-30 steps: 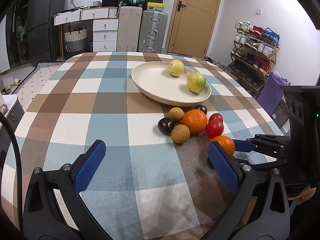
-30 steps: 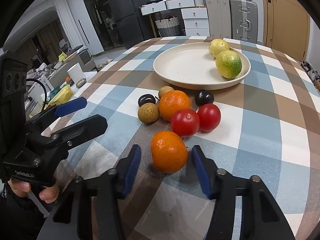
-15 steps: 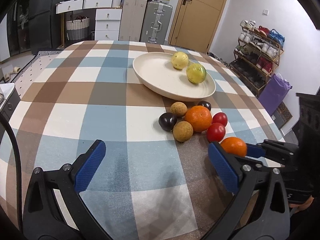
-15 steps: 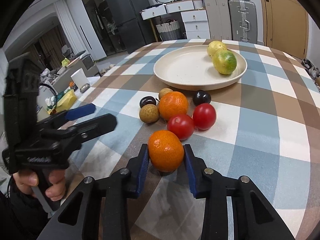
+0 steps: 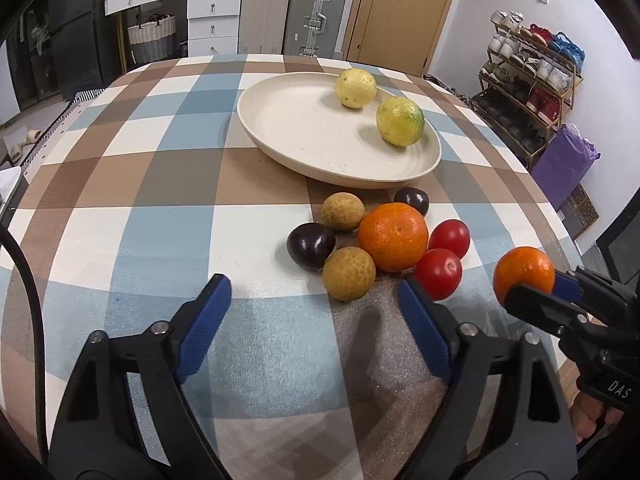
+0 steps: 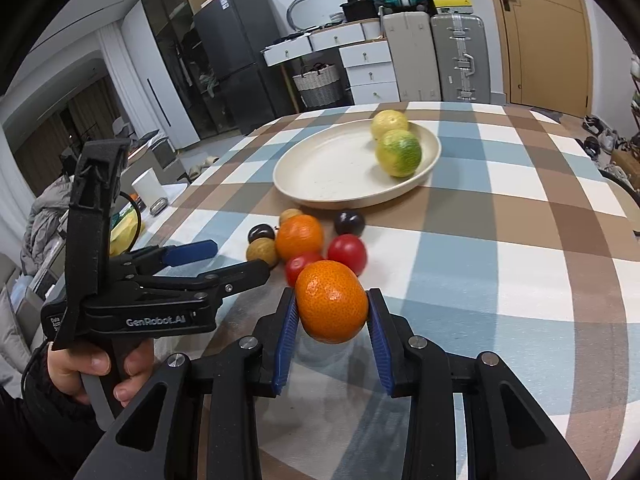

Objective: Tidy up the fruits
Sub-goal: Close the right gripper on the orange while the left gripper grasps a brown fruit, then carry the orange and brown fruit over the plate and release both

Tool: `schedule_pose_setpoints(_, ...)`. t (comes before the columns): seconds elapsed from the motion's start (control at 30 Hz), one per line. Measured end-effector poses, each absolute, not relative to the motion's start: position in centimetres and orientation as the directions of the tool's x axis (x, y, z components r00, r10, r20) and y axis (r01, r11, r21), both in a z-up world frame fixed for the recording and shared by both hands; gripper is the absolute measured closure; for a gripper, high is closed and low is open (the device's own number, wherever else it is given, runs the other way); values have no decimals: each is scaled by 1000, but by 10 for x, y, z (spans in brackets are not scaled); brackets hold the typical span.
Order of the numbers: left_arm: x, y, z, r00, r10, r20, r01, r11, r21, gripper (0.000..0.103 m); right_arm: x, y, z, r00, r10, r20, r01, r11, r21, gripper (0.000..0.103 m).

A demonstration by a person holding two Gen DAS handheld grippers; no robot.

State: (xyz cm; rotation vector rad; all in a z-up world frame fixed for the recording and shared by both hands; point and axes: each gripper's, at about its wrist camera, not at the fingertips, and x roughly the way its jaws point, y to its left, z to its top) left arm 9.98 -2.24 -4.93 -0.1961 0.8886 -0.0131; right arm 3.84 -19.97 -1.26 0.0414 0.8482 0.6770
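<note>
My right gripper (image 6: 333, 307) is shut on a small orange (image 6: 332, 307) and holds it above the checked tablecloth; it also shows in the left wrist view (image 5: 524, 274). My left gripper (image 5: 314, 300) is open and empty, low over the cloth just in front of the fruit cluster: a larger orange (image 5: 393, 237), two red tomatoes (image 5: 439, 273), two dark plums (image 5: 311, 245) and two tan longans (image 5: 349, 273). A cream plate (image 5: 304, 136) behind the cluster holds two yellow-green citrus fruits (image 5: 399, 121).
The round table's edge (image 5: 560, 232) runs close to the right of the fruit. A shoe rack (image 5: 532, 76) and a purple bag (image 5: 564, 160) stand beyond it. Suitcases and white drawers (image 5: 214, 20) line the far wall.
My right gripper closed on the small orange and lifted it off the cloth. My left gripper moved forward toward the fruit cluster, still open.
</note>
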Motion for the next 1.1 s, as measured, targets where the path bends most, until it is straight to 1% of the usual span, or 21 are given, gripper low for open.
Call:
schedule_pose_setpoints(0.03, 101, -23, -49, 633, -86, -770, -73, 983, -170, 24, 39, -201, -13, 467, 567, -678, -532, 793, 296, 68)
schedule_pose_setpoints(0.07, 103, -24, -49, 635, -92, -767, -68, 982, -175, 29, 40, -203, -14, 468, 567, -678, -529, 794, 299, 68)
schedule_pose_setpoints(0.1, 103, -25, -49, 635, -97, -766, -64, 982, -177, 32, 41, -204, -15, 469, 566, -678, -526, 796, 301, 68)
schedule_pose_setpoints(0.17, 105, -27, -49, 634, -96, -767, -59, 983, -172, 35, 41, -206, -16, 469, 563, -680, -520, 798, 303, 68)
schedule_pose_setpoints(0.23, 104, -29, -49, 634, -98, -767, -48, 985, -166, 43, 42, -208, -18, 469, 562, -681, -516, 800, 305, 68)
schedule_pose_setpoints(0.3, 103, -31, -48, 633, -103, -767, -36, 986, -162, 57, 42, -209, -18, 470, 563, -680, -513, 801, 308, 68)
schedule_pose_setpoints(0.33, 103, -32, -48, 633, -107, -767, -32, 986, -163, 60, 43, -210, -18, 470, 562, -680, -512, 802, 309, 68)
schedule_pose_setpoints(0.37, 103, -32, -48, 633, -119, -765, -24, 985, -172, 68, 43, -210, -18, 470, 562, -680, -511, 802, 309, 68)
schedule_pose_setpoints(0.47, 100, -32, -48, 630, -151, -762, -5, 980, -199, 78, 43, -211, -18, 473, 562, -679, -509, 803, 310, 68)
schedule_pose_setpoints(0.77, 90, -33, -43, 649, -177, -740, 27, 977, -211, 78, 45, -208, -16, 471, 561, -681, -515, 801, 303, 68)
schedule_pose_setpoints(1.1, 78, -26, -15, 708, -185, -681, 55, 977, -208, 78, 51, -197, -2, 480, 575, -662, -553, 784, 281, 68)
